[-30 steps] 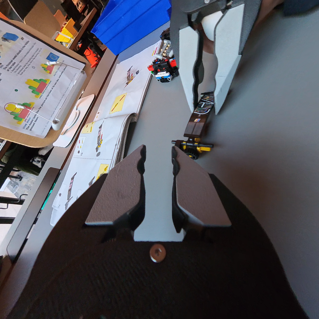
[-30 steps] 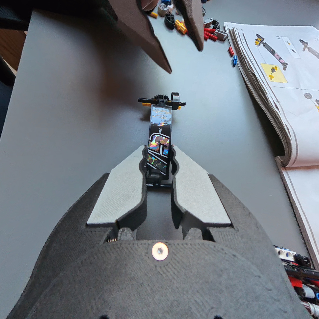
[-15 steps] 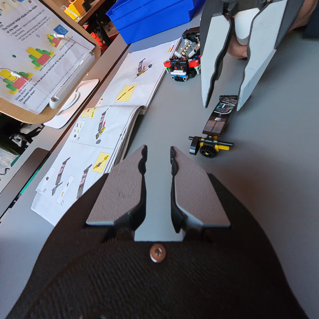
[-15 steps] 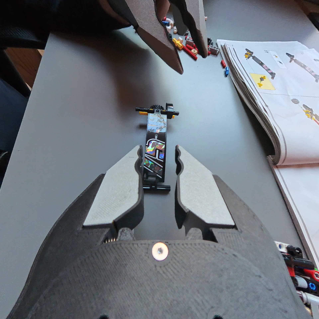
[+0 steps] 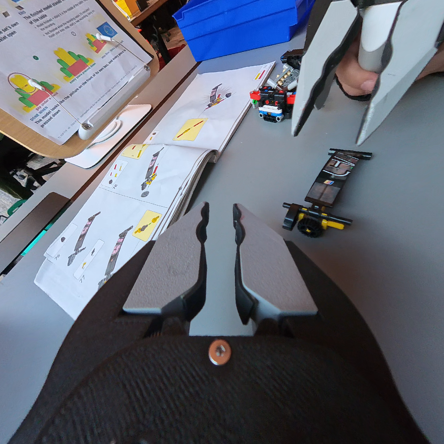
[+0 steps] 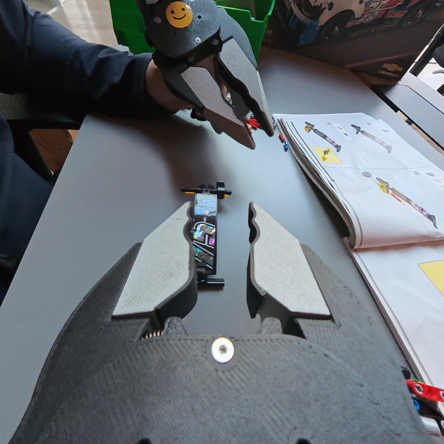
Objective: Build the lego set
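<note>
A long black panel [image 6: 206,230] with a shiny holographic sticker lies flat on the grey table [image 6: 120,192]. An axle [image 6: 206,189] with a black gear and yellow parts is at its far end. My right gripper [image 6: 220,204] is open and hovers over the panel; its fingers do not press on it. In the left wrist view the right gripper [image 5: 327,139] hangs just above the panel's [image 5: 336,177] far end. My left gripper [image 5: 221,206] is open and empty, left of the axle [image 5: 312,221] and next to the booklet. It also shows in the right wrist view [image 6: 262,139].
An open instruction booklet [image 5: 168,173] lies beside the panel. A small black, red and blue model [image 5: 274,103] and blue bins [image 5: 240,24] stand beyond it. A printed sheet on a wooden stand [image 5: 60,60] is at left. Loose red pins [image 6: 252,123], a green bin [image 6: 240,19] and a set box [image 6: 360,36] lie behind. About 10 cm separates my left fingertips from my right. My right gripper's tips are some 6 cm from the axle [image 5: 312,221]. Look for it in the right wrist view [image 6: 205,190] too.
My right gripper's jaws opened off the black panel and lifted; the panel now lies free on the table. My left gripper drew back and its jaws narrowed a little, still empty.
</note>
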Action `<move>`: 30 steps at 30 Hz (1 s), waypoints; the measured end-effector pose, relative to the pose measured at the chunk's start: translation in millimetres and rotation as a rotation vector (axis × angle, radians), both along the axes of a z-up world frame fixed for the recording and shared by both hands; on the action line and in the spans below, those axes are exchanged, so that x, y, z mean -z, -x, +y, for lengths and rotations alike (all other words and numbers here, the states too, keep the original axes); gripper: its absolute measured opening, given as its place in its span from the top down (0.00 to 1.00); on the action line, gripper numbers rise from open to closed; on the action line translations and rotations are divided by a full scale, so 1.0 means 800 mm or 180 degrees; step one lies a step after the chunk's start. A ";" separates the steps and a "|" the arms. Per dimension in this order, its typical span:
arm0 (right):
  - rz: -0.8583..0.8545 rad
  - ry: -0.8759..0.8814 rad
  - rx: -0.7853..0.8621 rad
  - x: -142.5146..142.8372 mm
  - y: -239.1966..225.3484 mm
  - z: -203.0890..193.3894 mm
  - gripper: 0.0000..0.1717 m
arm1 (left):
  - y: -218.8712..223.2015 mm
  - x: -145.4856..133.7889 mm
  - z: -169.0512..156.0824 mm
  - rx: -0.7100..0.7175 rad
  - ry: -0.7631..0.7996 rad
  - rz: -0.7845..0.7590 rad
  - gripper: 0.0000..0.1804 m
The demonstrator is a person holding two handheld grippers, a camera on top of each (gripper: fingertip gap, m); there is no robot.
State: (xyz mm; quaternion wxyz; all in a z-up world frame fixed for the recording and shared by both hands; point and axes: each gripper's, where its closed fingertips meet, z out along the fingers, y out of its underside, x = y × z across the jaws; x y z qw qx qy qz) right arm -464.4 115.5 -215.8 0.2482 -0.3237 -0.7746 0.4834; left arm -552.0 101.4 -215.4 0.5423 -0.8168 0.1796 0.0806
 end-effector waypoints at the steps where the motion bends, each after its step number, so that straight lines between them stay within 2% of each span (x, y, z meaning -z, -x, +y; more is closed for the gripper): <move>1: 0.0010 0.0013 -0.0015 -0.001 0.000 -0.001 0.75 | 0.001 0.001 0.001 -0.0004 0.0009 -0.0018 0.91; 13: 0.0002 0.0309 -0.0040 -0.009 0.001 -0.006 0.73 | 0.007 -0.006 -0.003 -0.0065 -0.0065 -0.0070 0.91; 16: 0.0046 0.0383 0.0045 -0.014 0.003 0.002 0.74 | 0.028 -0.025 -0.011 -0.0277 -0.0170 -0.0022 0.91; 19: 0.0076 0.0470 0.0132 -0.018 0.005 0.010 0.74 | 0.055 -0.067 -0.036 -0.0469 -0.0244 -0.0054 0.91; 20: 0.0084 0.0503 0.0150 -0.020 0.005 0.011 0.74 | 0.066 -0.075 -0.046 -0.0518 -0.0117 -0.0037 0.92; 22: 0.0114 0.0558 0.0180 -0.023 0.006 0.014 0.75 | 0.104 -0.084 -0.072 -0.0948 0.0218 0.0029 0.89; 24: 0.0110 0.0599 0.0176 -0.023 0.006 0.013 0.75 | 0.119 -0.080 -0.096 -0.1137 0.0556 -0.0104 0.89; 27: 0.0072 0.0631 0.0122 -0.021 0.005 0.006 0.75 | 0.129 -0.046 -0.133 -0.1357 0.1116 -0.0299 0.91; 30: 0.0051 0.0623 0.0061 -0.019 0.004 -0.002 0.76 | 0.116 -0.005 -0.149 -0.1283 0.1464 -0.0521 0.96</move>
